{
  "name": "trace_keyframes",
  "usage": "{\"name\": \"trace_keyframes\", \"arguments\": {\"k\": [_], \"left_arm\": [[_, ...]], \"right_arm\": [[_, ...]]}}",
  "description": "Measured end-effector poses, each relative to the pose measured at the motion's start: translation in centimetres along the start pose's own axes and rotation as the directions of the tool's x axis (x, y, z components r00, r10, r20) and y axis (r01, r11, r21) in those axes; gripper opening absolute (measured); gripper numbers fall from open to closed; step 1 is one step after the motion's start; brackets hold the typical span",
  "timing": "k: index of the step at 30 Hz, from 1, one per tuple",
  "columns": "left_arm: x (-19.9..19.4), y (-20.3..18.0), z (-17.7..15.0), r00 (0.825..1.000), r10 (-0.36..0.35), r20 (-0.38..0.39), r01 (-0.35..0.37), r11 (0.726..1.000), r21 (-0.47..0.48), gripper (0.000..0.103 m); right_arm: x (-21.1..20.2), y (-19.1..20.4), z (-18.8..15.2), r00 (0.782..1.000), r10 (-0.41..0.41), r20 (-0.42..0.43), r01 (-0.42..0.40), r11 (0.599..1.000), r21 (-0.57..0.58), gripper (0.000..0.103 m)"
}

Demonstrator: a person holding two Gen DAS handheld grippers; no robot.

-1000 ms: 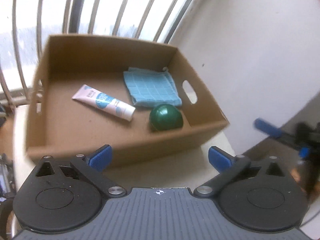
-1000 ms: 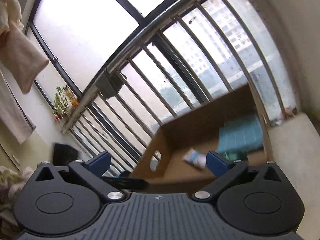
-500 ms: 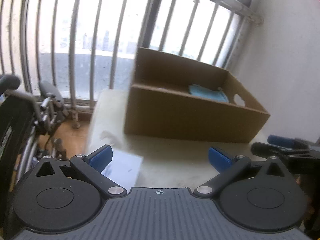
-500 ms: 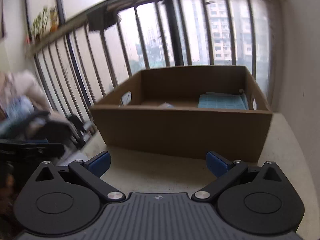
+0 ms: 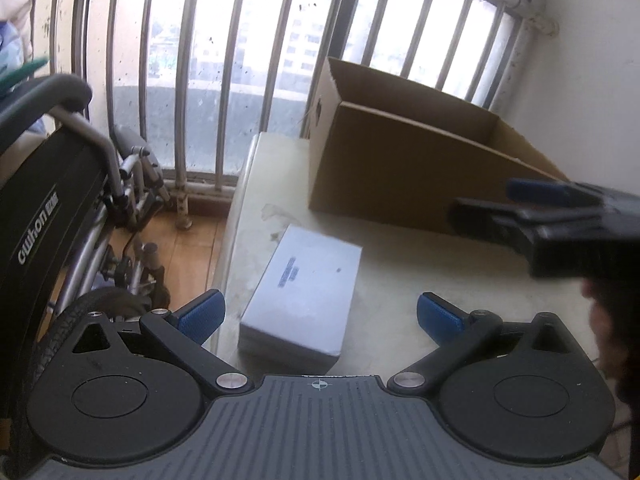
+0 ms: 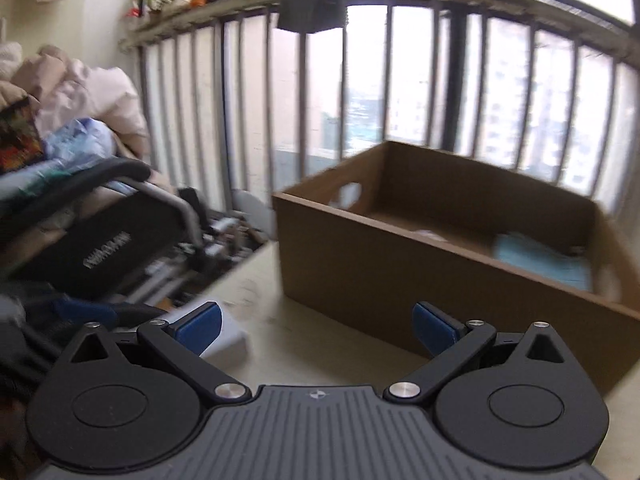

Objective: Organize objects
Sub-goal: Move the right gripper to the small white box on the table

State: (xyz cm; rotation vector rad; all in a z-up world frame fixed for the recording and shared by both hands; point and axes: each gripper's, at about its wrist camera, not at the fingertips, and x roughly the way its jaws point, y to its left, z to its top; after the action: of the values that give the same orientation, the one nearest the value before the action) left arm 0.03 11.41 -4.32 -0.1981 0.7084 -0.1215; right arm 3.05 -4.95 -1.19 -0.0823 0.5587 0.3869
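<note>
A small grey-white box [image 5: 304, 280] lies on the pale table [image 5: 400, 264] near its left edge, just ahead of my open left gripper [image 5: 320, 316], whose fingers straddle its near end without touching. My right gripper [image 6: 316, 326] is open and holds nothing; in the left wrist view the right gripper [image 5: 516, 208] shows as a dark shape at the right. Behind stands an open brown cardboard box [image 5: 400, 160] [image 6: 420, 264]. Inside it I see a blue cloth [image 6: 540, 258] and a pale item, blurred. The white box's corner [image 6: 228, 340] shows by the right gripper's left finger.
A folded black wheelchair [image 5: 60, 220] [image 6: 116, 236] stands off the table's left edge on a wooden floor. Window bars [image 5: 224, 60] run behind the table. A white wall [image 5: 592, 80] closes the right side. Bundled cloth and bags [image 6: 72, 120] pile up at far left.
Both grippers have swung left and dropped lower. The left view has gone from looking down into the cardboard box to the white box near the table edge. Both stayed open.
</note>
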Motion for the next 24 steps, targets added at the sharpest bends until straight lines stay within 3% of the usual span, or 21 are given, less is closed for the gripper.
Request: {"name": "trace_keyframes", "arguments": {"k": [4, 10, 19, 23, 24], "left_arm": [[0.5, 1.0, -1.1, 0.999, -0.023, -0.023, 0.022, 0.999, -0.031, 0.103], [0.9, 0.9, -1.9, 0.996, -0.073, -0.046, 0.071, 0.996, -0.046, 0.103], [1.2, 0.6, -2.6, 0.988, -0.138, -0.075, 0.135, 0.99, -0.035, 0.103], [1.2, 0.8, -2.7, 0.985, -0.157, -0.075, 0.154, 0.987, -0.043, 0.103], [1.2, 0.9, -2.7, 0.984, -0.163, -0.078, 0.16, 0.986, -0.048, 0.103]], "right_arm": [[3.1, 0.4, 0.8, 0.992, 0.115, -0.045, -0.113, 0.992, 0.051, 0.103], [7.0, 0.7, 1.5, 0.957, 0.276, -0.093, -0.259, 0.953, 0.155, 0.103], [9.9, 2.4, 1.2, 0.912, 0.379, -0.158, -0.356, 0.921, 0.155, 0.103], [10.6, 2.4, 0.8, 0.854, 0.48, -0.199, -0.441, 0.872, 0.212, 0.103], [10.6, 2.3, 0.8, 0.852, 0.485, -0.199, -0.444, 0.869, 0.219, 0.103]]}}
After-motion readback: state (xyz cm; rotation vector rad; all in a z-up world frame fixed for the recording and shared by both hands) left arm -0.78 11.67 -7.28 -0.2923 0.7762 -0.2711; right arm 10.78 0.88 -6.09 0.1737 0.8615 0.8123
